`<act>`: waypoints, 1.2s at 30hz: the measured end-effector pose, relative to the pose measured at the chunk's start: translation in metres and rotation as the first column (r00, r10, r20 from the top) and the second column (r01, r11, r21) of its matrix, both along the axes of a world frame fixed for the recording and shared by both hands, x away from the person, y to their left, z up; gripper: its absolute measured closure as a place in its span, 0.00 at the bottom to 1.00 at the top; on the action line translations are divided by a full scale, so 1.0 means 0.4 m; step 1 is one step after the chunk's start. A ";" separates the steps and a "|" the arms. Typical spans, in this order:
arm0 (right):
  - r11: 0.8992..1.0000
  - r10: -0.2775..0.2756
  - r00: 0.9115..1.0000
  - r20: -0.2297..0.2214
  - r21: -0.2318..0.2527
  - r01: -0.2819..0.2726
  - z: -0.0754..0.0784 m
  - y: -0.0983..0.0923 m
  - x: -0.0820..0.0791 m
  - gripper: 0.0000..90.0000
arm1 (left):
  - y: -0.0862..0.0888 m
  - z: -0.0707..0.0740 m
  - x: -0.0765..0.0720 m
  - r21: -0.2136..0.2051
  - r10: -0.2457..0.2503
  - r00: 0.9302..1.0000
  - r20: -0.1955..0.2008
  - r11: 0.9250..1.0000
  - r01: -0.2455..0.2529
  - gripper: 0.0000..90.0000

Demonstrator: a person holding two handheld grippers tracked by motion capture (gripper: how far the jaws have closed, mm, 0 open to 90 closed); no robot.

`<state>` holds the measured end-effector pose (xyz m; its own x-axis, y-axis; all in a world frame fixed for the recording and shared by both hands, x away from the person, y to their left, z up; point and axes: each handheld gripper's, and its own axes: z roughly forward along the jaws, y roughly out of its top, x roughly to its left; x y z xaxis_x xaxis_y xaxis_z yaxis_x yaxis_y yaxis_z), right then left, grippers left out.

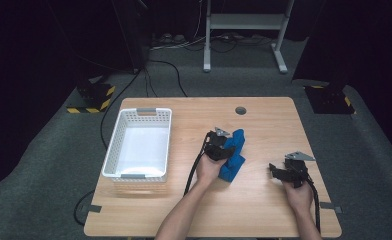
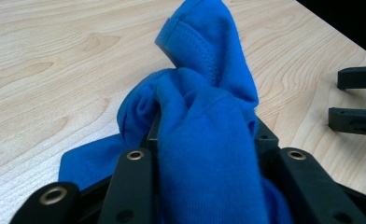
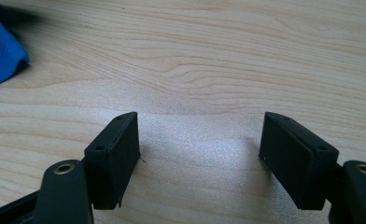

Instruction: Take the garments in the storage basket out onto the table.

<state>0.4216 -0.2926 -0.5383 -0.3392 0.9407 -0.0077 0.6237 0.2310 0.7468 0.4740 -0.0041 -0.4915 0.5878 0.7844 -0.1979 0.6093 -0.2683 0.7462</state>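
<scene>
Right between left claw (image 2: 204, 140): blue cloth (image 2: 204, 93)

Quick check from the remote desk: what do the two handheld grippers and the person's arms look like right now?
Both grippers are matte black with two blocky, flat-faced jaws. The left gripper and the right gripper each carry a grey three-cornered plate on top and trail a black cable back along the forearm. Brass-coloured rivets sit in the jaw links. The forearms are bare, with no sleeves or gloves in sight.

The left claw (image 1: 223, 145) sits at centre, its forearm entering from 6 o'clock, jaws part-open with cloth (image 2: 204, 140) bunched between them. The right claw (image 1: 279, 171) rests toward 4 o'clock, jaws wide apart, pointing to 9 o'clock.
</scene>
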 end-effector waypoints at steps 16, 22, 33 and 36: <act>1.000 0.001 1.000 0.000 0.002 -0.001 0.000 -0.001 0.000 0.32 | -0.009 0.009 -0.007 0.045 0.003 1.000 0.021 0.999 -0.004 0.41; 1.000 0.001 1.000 0.000 0.002 -0.001 0.000 0.000 0.000 0.32 | -0.005 0.019 -0.012 0.032 -0.003 0.999 0.036 0.999 0.002 0.39; 1.000 0.001 1.000 0.000 -0.001 -0.001 0.000 0.000 0.000 0.32 | 0.003 0.033 -0.014 -0.009 -0.033 0.999 0.042 0.999 0.034 0.30; 1.000 0.001 1.000 0.000 -0.001 -0.001 0.000 0.000 0.000 0.32 | 0.005 0.035 -0.015 -0.012 -0.030 0.999 0.045 0.999 0.030 0.29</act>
<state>0.4216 -0.2927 -0.5384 -0.3404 0.9402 -0.0090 0.6231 0.2327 0.7468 0.4680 -0.0020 -0.4773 0.6196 0.7640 -0.1802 0.5668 -0.2767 0.7760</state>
